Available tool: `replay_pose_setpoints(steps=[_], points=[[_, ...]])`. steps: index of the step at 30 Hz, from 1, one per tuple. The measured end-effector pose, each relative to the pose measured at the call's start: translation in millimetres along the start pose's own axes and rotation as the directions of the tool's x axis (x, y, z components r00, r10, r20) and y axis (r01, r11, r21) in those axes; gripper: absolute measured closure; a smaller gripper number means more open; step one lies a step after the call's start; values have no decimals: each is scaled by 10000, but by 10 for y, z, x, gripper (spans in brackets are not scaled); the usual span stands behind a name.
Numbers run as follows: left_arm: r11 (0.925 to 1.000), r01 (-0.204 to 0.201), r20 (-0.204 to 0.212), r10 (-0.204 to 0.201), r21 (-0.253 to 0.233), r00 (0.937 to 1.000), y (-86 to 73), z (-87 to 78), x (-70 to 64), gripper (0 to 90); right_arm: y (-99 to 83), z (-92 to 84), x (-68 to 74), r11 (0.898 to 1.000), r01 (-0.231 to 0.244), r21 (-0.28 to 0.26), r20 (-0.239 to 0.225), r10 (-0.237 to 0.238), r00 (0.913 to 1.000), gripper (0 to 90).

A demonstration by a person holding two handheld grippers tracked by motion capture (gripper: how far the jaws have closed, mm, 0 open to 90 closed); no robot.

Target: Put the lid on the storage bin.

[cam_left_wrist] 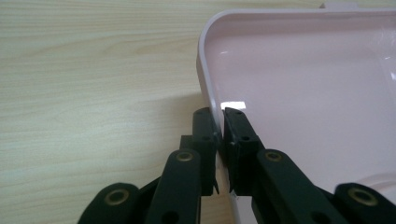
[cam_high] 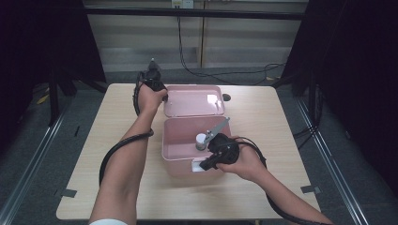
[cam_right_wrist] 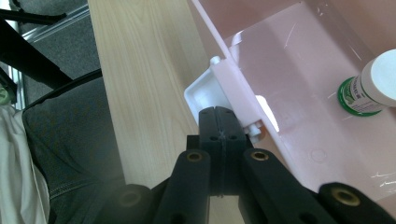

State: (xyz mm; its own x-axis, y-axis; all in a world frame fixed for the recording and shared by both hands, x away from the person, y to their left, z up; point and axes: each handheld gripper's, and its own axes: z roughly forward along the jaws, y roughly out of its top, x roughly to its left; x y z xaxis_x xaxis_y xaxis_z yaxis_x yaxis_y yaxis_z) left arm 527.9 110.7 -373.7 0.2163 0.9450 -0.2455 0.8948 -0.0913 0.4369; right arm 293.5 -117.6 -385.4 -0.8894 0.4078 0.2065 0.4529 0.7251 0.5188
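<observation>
L claw clenched on lid rim; R claw shut, braced at box latch. Swing lid slow, keep box steady.

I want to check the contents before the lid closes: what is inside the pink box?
Inside the pink box lies one small bottle with a white cap and green label. The right claw and hand cover the box's near right corner, so that part cannot be checked.

table: pale wood, near corners taped | dark disc: on table by far edge, toward far right corner | floor: grey, metal rails along both sides | cables: black, looping on floor beyond far edge | wall socket: top centre, one cable hanging from it
</observation>
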Motion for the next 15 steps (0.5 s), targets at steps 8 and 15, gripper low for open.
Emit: replay_pose_setpoints(steps=[8, 15], points=[[10000, -19, -10, 19, -68, 10000, 46, -117, -30, 848, 14, 3, 5, 9999, -58, 83, 52, 58, 10000, 900], [9998, 28, 170, -24, -191, 9999, 76, -228, -44, 860, 36, 9, -7, 9999, -101, 100, 47, 100, 9999, 900]])
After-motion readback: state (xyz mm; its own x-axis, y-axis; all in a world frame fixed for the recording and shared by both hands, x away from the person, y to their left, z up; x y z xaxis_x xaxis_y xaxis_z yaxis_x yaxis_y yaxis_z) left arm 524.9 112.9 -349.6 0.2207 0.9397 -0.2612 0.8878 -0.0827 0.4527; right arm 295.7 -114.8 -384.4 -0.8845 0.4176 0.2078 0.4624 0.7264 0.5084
